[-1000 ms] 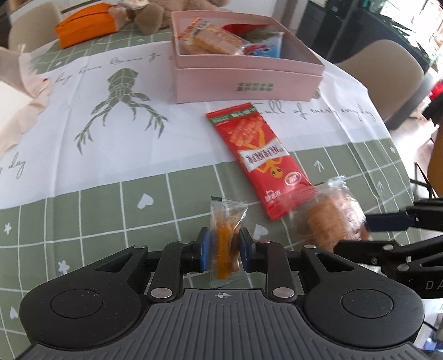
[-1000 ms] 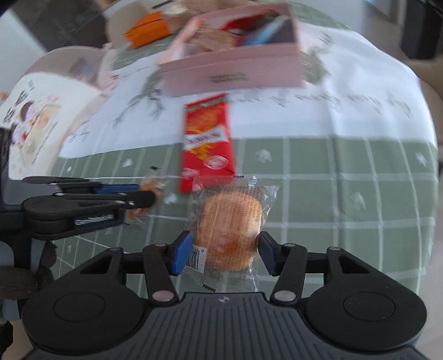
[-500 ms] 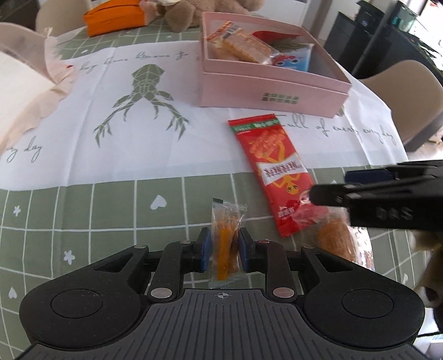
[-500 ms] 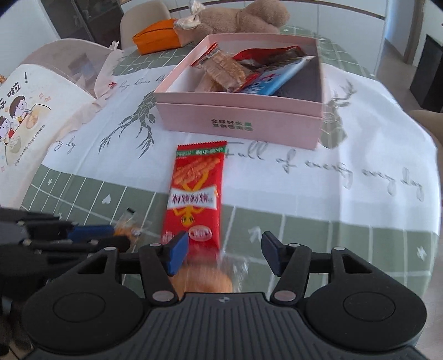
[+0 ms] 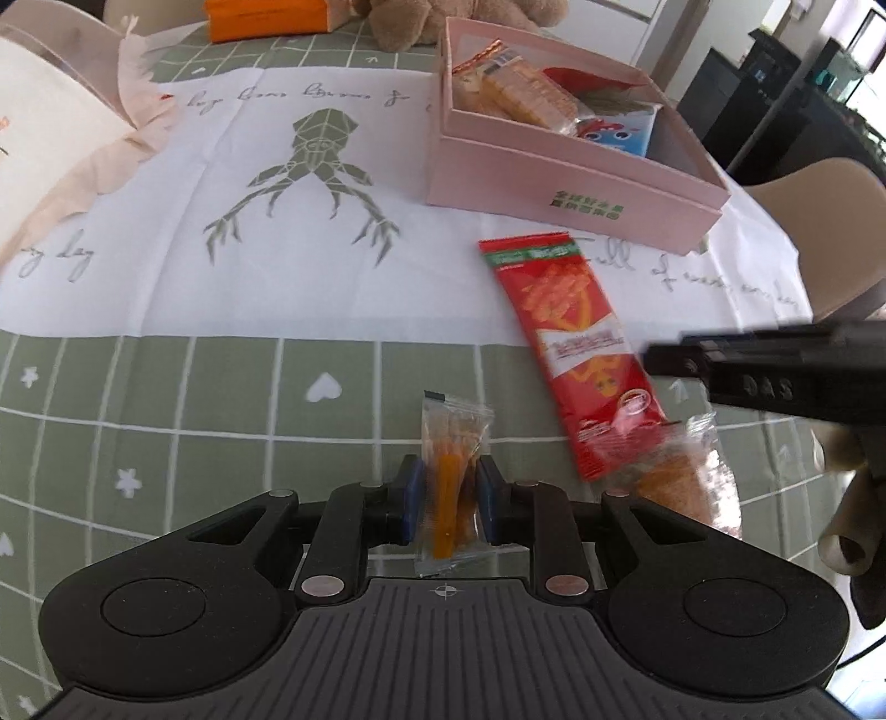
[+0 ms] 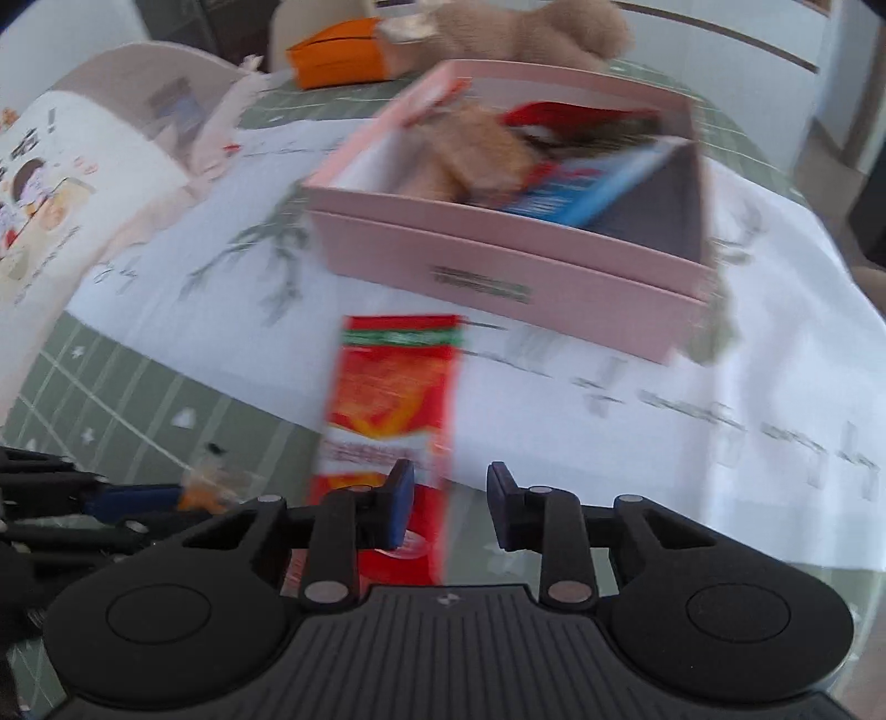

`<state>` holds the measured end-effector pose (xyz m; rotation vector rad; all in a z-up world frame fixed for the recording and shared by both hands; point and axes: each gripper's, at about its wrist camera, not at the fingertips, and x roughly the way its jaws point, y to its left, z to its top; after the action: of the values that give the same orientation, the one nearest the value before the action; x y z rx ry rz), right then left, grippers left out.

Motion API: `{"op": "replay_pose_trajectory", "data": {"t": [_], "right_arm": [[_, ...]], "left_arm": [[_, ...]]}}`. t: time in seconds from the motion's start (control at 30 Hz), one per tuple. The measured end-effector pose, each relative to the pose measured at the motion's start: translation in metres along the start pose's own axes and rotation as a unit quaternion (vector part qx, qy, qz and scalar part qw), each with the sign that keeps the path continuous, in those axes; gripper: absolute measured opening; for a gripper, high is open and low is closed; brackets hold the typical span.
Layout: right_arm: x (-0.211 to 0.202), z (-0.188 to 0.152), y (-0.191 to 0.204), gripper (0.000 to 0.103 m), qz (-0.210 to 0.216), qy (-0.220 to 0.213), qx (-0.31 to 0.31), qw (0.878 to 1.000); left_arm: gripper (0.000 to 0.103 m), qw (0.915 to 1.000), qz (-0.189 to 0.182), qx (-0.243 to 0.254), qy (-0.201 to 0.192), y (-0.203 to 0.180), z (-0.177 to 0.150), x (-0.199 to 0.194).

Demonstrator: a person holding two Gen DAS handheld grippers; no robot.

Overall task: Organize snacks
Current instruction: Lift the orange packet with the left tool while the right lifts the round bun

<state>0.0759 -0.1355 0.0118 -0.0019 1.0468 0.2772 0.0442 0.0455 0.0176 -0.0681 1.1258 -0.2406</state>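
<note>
Your left gripper [image 5: 449, 501] is clamping a small clear packet of orange sticks [image 5: 449, 487] between its blue pads [image 5: 412, 493], at the lower centre of the left wrist frame. The packet is standing lengthwise between the fingers, its top end reaching past them over the green checked tablecloth [image 5: 194, 421].

Your right gripper [image 6: 449, 504] is standing with its jaws apart and nothing between the pads. In the left wrist frame it is showing as a dark, blurred bar at the right edge [image 5: 775, 376]. Just below it, at the lower right of that frame, a round orange cake in clear wrap [image 5: 684, 482] is lying on the cloth, its upper end touching or overlapping the bottom corner of the red snack pack [image 5: 576, 354]; the blur is preventing a firmer reading.

The red snack pack is lying flat at centre right, straddling the green border and the white printed panel. In the right wrist frame it [image 6: 393, 387] is sitting directly ahead of the open fingers, partly behind the left finger.

Beyond it, in the upper right of the left wrist frame, the pink box [image 5: 576, 188] is standing open and is holding several wrapped snacks. A brown plush toy [image 5: 421, 22] and an orange package [image 5: 266, 16] are lying along the top edge.
</note>
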Motion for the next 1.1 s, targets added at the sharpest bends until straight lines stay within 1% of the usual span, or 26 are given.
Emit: {"op": "replay_pose_trajectory", "data": {"t": [0.07,0.1,0.13,0.2,0.27,0.33,0.37,0.43,0.5,0.53,0.57,0.67,0.7,0.77,0.83,0.9,0.97,1.1], "right_arm": [[-0.005,-0.009,-0.018,0.027,-0.014,0.005,0.014,1.000],[-0.008,-0.014,-0.025,0.027,-0.022,0.000,0.015,1.000],[-0.011,-0.019,-0.031,0.027,-0.031,-0.002,0.015,0.999],[-0.018,-0.029,-0.041,0.027,-0.044,-0.003,0.014,0.999],[-0.023,-0.037,-0.051,0.031,-0.037,-0.005,0.021,0.999],[-0.027,-0.043,-0.054,0.044,-0.032,-0.005,0.040,0.999],[-0.029,-0.046,-0.056,0.046,-0.026,-0.005,0.052,0.998],[-0.038,-0.052,-0.056,0.047,-0.004,-0.007,0.072,0.997],[-0.044,-0.057,-0.048,0.055,0.020,-0.010,0.082,0.996],[-0.049,-0.059,-0.042,0.060,0.030,-0.012,0.083,0.996],[-0.052,-0.062,-0.037,0.063,0.035,-0.013,0.082,0.996],[-0.057,-0.067,-0.016,0.067,0.051,-0.009,0.067,0.996],[-0.056,-0.069,-0.009,0.069,0.058,-0.005,0.059,0.997],[-0.048,-0.074,0.007,0.070,0.066,0.008,0.036,0.997],[-0.037,-0.078,0.019,0.070,0.058,0.019,0.022,0.998],[-0.034,-0.080,0.022,0.070,0.054,0.009,0.013,0.998],[-0.035,-0.078,0.017,0.070,0.046,0.001,0.007,0.999],[-0.038,-0.071,-0.008,0.069,0.010,-0.015,0.003,1.000]], "left_arm": [[0.025,0.9996,-0.027,-0.007,-0.005,-0.001,0.002,-0.001],[0.024,0.9992,-0.035,-0.011,-0.014,-0.001,0.003,-0.003],[0.024,0.9988,-0.039,-0.012,-0.026,-0.001,0.005,-0.008],[0.024,0.9987,-0.036,-0.004,-0.036,-0.002,0.008,-0.014],[0.025,0.9990,-0.035,0.006,-0.027,-0.003,0.010,-0.015],[0.025,0.9989,-0.041,0.019,-0.013,-0.006,0.008,-0.013],[0.025,0.9987,-0.041,0.030,-0.007,-0.010,0.005,-0.012],[0.027,0.9983,-0.028,0.051,-0.001,-0.016,-0.001,-0.006],[0.031,0.9980,-0.003,0.062,0.008,-0.021,-0.004,0.002],[0.032,0.9981,0.002,0.060,0.012,-0.020,-0.005,0.005],[0.030,0.9984,0.009,0.056,0.009,-0.020,-0.005,0.006],[0.029,0.9985,0.036,0.040,0.000,-0.017,-0.001,0.008],[0.029,0.9987,0.040,0.033,-0.001,-0.016,0.000,0.008],[0.029,0.9987,0.044,0.028,-0.001,-0.014,0.002,0.009],[0.029,0.9983,0.050,0.031,-0.001,-0.016,0.002,0.010],[0.029,0.9979,0.056,0.032,-0.002,-0.019,0.002,0.011],[0.029,0.9977,0.062,0.026,-0.003,-0.022,0.003,0.012],[0.029,0.9970,0.077,0.009,-0.001,-0.026,0.005,0.013]]}}
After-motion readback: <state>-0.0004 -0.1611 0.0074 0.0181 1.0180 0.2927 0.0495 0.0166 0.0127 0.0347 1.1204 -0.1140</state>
